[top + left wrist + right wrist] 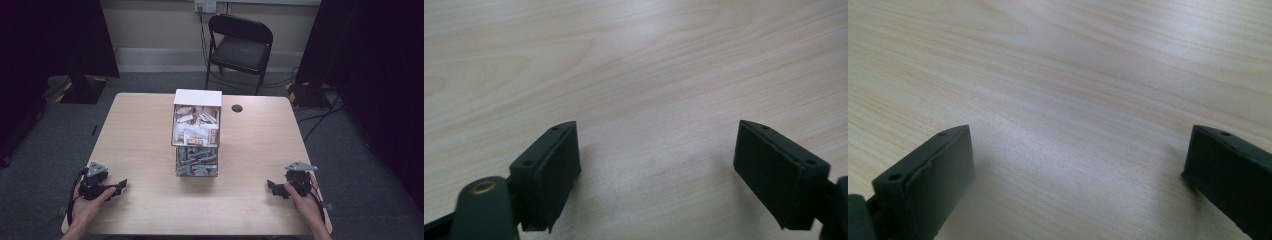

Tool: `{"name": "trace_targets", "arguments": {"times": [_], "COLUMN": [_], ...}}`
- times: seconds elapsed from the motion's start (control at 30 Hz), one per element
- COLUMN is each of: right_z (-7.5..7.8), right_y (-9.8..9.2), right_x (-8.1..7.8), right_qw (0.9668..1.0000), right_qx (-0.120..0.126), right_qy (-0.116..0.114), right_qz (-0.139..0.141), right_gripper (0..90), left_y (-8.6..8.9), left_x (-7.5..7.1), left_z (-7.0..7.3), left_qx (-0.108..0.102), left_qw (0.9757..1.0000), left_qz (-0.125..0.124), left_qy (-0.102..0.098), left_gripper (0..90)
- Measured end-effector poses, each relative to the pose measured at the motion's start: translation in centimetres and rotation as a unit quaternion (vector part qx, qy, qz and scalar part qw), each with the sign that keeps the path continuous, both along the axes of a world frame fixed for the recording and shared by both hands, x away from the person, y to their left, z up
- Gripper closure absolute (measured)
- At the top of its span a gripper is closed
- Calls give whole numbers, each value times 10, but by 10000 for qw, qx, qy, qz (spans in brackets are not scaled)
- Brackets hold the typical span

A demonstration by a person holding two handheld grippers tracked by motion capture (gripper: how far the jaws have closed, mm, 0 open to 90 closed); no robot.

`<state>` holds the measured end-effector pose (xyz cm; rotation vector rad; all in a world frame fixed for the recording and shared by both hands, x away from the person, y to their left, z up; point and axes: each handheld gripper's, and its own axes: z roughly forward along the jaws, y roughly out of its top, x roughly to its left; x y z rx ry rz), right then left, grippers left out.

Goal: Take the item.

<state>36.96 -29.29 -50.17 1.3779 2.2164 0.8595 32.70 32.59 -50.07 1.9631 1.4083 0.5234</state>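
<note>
The box (196, 132) stands mid-bench (140, 150), packets above, grey sachets below, reachable from either side. Your left tongs (121, 187) and right tongs (270, 186) flank it near your edge, well apart from it, both gaping on nothing, probably readied to reach in.

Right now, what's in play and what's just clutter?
In play: clear box of packets mid-table; left gripper and right gripper, both open on bare table.
Lying about: folding chair, black disc, floor cables.
</note>
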Motion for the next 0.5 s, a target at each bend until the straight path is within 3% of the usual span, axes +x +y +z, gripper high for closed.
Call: {"name": "trace_targets", "arguments": {"times": [0.5], "right_z": [0], "right_y": [0], "right_x": [0], "right_qw": [10000], "right_qx": [-1], "right_qy": [1], "right_qz": [2], "right_gripper": [0], "left_y": [-22], "left_x": [-6], "left_z": [18], "left_qx": [-299], "left_qw": [9979], "left_qz": [-516], "left_qy": [-267], "left_gripper": [262]}}
